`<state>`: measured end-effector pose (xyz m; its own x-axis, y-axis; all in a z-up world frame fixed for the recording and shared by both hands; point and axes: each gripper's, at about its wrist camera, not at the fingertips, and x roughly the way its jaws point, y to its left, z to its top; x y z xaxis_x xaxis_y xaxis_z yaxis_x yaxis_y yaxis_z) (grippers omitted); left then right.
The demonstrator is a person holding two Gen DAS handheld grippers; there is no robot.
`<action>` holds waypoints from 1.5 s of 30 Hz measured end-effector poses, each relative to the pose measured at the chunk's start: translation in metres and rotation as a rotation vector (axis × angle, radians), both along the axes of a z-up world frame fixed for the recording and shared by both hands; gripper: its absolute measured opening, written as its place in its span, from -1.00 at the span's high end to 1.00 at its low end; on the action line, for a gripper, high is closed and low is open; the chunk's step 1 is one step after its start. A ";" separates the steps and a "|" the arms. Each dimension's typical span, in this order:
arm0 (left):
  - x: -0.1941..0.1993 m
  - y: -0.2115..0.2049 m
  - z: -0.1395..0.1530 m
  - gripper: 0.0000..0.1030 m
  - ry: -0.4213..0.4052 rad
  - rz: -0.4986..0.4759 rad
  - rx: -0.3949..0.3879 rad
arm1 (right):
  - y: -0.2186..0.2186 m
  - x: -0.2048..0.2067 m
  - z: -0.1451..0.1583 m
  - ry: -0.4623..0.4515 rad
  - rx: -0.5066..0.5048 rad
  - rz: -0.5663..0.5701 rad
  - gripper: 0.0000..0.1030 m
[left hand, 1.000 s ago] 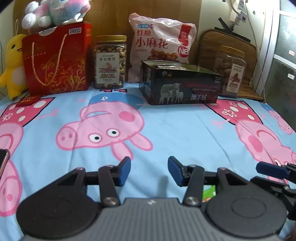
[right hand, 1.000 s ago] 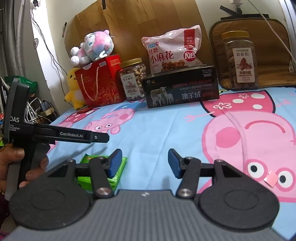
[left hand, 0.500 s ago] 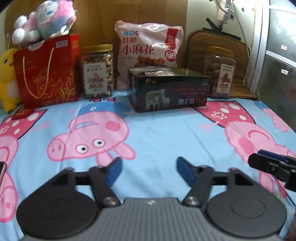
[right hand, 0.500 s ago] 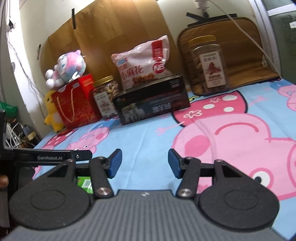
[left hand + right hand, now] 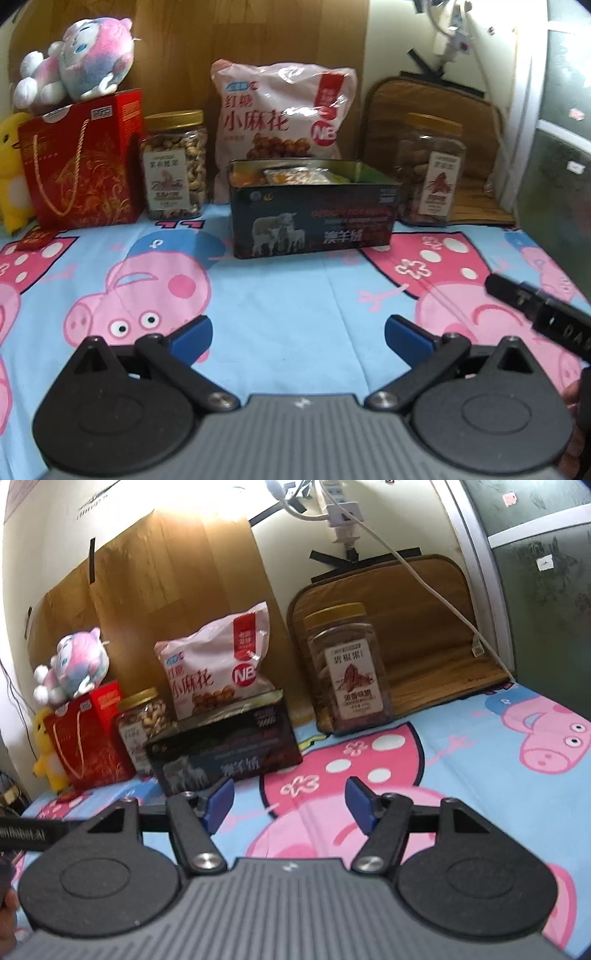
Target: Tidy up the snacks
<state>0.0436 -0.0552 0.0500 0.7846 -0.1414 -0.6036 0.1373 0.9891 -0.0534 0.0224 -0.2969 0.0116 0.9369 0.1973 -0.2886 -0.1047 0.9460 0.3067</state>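
A dark open tin box [image 5: 314, 218] printed with sheep stands at the back of the cartoon-pig sheet, with snack packets [image 5: 295, 175] lying inside. Behind it leans a pink snack bag [image 5: 280, 118], between a nut jar [image 5: 175, 166] and a second jar [image 5: 430, 173]. My left gripper [image 5: 297, 338] hovers over the sheet well short of the box, its jaws opening wide, nothing between them. My right gripper [image 5: 290, 805] points at the box [image 5: 225, 760] and the yellow-lidded jar [image 5: 347, 668], its jaws opening, also empty.
A red gift bag [image 5: 81, 162] carries a pink plush toy [image 5: 77, 70], with a yellow duck toy [image 5: 9, 173] beside it. A brown cushion [image 5: 406, 627] leans on the back wall. The right gripper's body [image 5: 539, 314] shows at the left wrist view's right edge.
Both grippers opened wider. The right gripper swung up and toward the right, so the green packet under it left its view. The left gripper drew back and the box interior came into sight.
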 end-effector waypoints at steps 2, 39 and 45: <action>0.002 -0.003 -0.002 -1.00 0.007 0.034 0.023 | 0.000 0.004 -0.006 -0.008 0.000 0.003 -0.35; 0.011 -0.019 -0.012 -1.00 -0.008 0.150 0.271 | -0.011 -0.002 -0.014 -0.042 0.110 0.078 -0.45; 0.010 -0.018 -0.012 -1.00 -0.012 0.156 0.274 | -0.011 -0.003 -0.014 -0.044 0.111 0.076 -0.45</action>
